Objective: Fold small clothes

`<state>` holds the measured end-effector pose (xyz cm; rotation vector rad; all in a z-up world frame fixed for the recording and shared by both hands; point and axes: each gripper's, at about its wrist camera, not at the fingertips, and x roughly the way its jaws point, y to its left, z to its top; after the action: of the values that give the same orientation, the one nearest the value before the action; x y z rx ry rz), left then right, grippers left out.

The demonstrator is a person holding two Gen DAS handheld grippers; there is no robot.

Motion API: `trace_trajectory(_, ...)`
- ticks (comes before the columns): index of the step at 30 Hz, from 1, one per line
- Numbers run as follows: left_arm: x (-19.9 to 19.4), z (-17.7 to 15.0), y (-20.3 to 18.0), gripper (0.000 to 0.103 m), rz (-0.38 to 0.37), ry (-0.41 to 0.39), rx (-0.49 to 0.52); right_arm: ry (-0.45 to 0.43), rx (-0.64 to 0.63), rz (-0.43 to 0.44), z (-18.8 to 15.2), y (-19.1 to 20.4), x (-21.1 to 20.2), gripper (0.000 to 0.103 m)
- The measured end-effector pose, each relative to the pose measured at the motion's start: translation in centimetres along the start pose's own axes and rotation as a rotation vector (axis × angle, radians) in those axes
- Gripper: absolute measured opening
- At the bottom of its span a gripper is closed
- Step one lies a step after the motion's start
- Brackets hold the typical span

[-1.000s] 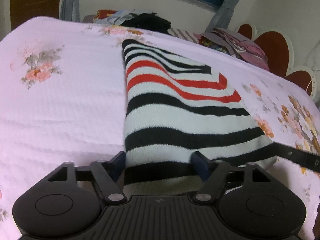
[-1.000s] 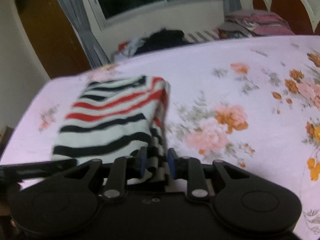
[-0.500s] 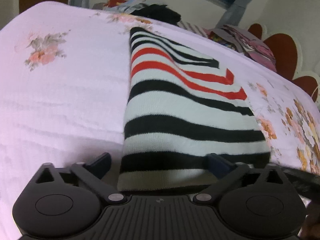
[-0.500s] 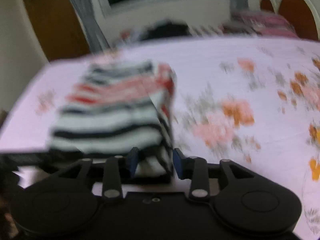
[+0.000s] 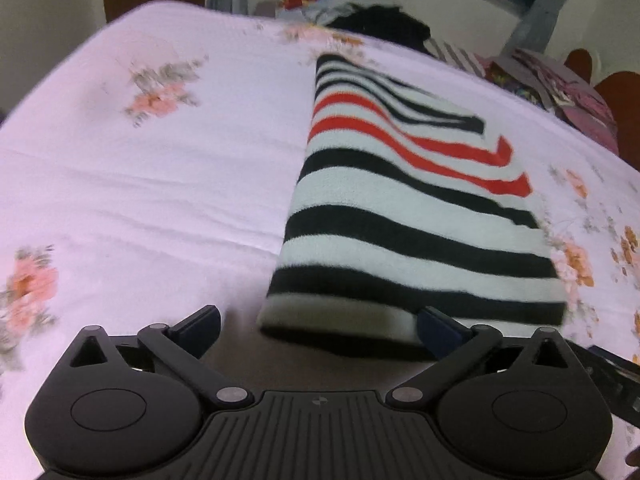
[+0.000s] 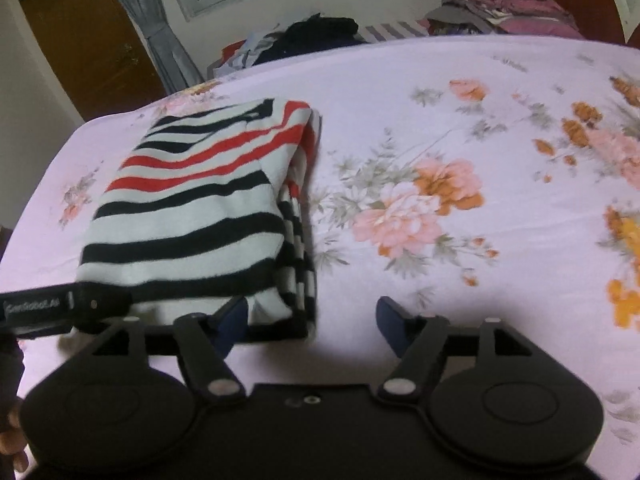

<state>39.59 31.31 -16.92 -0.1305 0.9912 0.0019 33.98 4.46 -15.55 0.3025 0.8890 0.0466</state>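
Fold laid down — both grippers let go of the striped sweater (image 5: pixel 408 216).

Sweater lies folded on the bed (image 5: pixel 160 184), near its front edge. Left gripper (image 5: pixel 320 324): fingers spread wide, holding nothing, near hem between them. Right gripper (image 6: pixel 312 316): fingers wide apart, empty, at the sweater's right corner. Step judged: release after a fold. Next move calls for drawing back, then another fold or a new garment from the clothes pile (image 6: pixel 312 36). Writing — a strap (image 6: pixel 36 306) carries small print, too blurred to read surely.
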Motion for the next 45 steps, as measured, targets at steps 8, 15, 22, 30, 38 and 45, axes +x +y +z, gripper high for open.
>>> trace_trajectory(8,-10.1,-5.2,-1.6,0.103,0.078,-0.194,0.089,-0.062,-0.092,0.069,-2.5,-0.9,-8.9,0.082)
trace_trajectory(15,-20.3,-10.8,-1.8,0.103,0.091,-0.259,0.088,-0.157,-0.147,0.114,-6.3,-0.8,-18.6,0.091)
trace_trajectory(22,-29.5,-16.6,-1.9,0.103,0.075,-0.34,0.057,-0.319,-0.185,0.07,-10.1,-0.4,-28.0,0.1)
trace_trajectory(30,-35.1,-20.3,-1.6,0.103,0.065,-0.384,0.034,-0.428,-0.255,0.076,-12.5,0.5,-33.7,0.103)
trace_trajectory(38,-36.6,-21.5,-1.4,0.103,0.095,-0.398,0.006,-0.435,-0.257,0.078,-13.1,0.2,-34.1,0.103)
trace_trajectory(45,-37.0,-21.6,-1.1,0.103,0.109,-0.411,-0.004,-0.444,-0.265,0.065,-13.4,0.5,-33.9,0.103)
